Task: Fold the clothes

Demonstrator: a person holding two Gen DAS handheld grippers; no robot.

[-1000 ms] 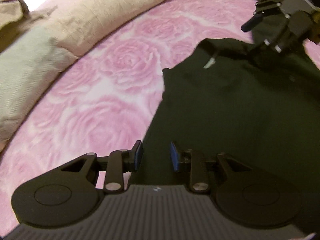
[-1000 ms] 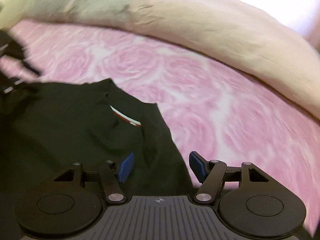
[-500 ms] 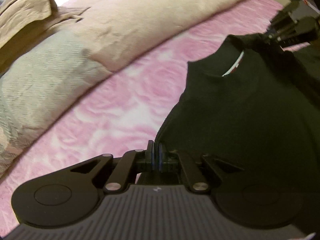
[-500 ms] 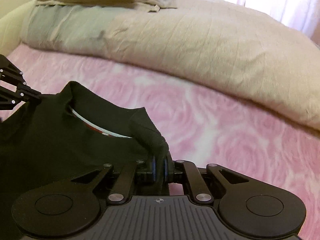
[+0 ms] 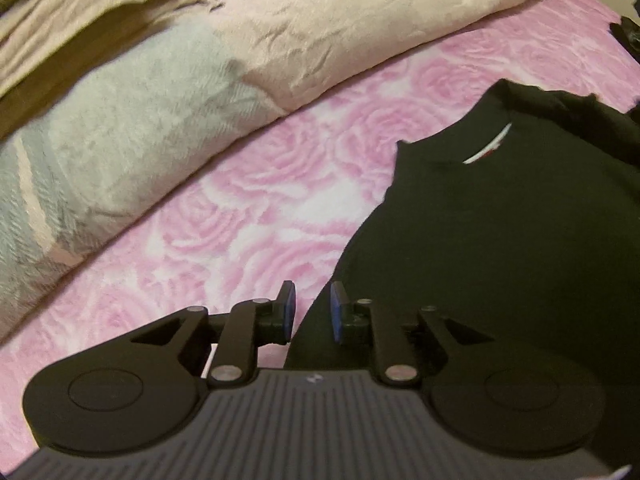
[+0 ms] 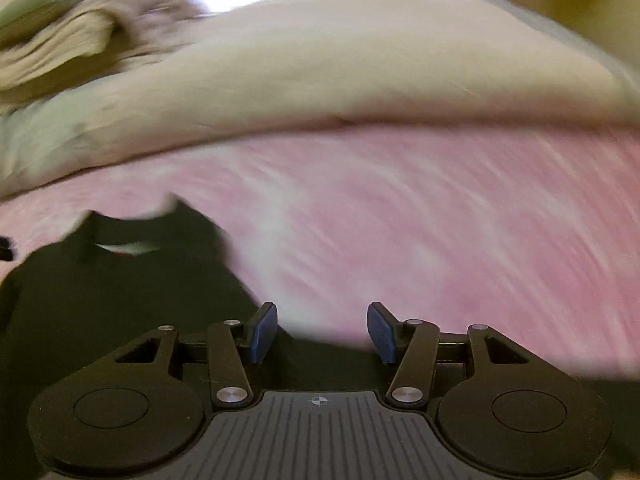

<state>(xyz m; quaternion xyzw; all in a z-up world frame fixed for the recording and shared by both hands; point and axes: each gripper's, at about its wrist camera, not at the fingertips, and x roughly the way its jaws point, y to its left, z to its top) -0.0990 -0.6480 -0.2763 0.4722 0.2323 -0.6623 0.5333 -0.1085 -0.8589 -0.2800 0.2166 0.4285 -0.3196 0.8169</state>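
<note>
Bed with pink rose-patterned cover [image 5: 248,216] fills both views. Long beige quilted bolster [image 5: 360,24] lies along bed's far edge, grey-green plaid pillow [image 5: 120,152] touching its end. Black crew-neck shirt [image 5: 500,240] spread flat on bed, collar toward bolster. Left gripper [image 5: 311,312] over shirt's edge, fingers apart, empty. Right gripper [image 6: 322,334] over shirt's opposite edge, fingers wide apart, empty; view blurred.

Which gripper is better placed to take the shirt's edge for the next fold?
Left, probably. The left gripper is open with the shirt edge running between its fingers. The right gripper is open too, but its view is motion-blurred and mostly pink sheet lies ahead of it.
</note>
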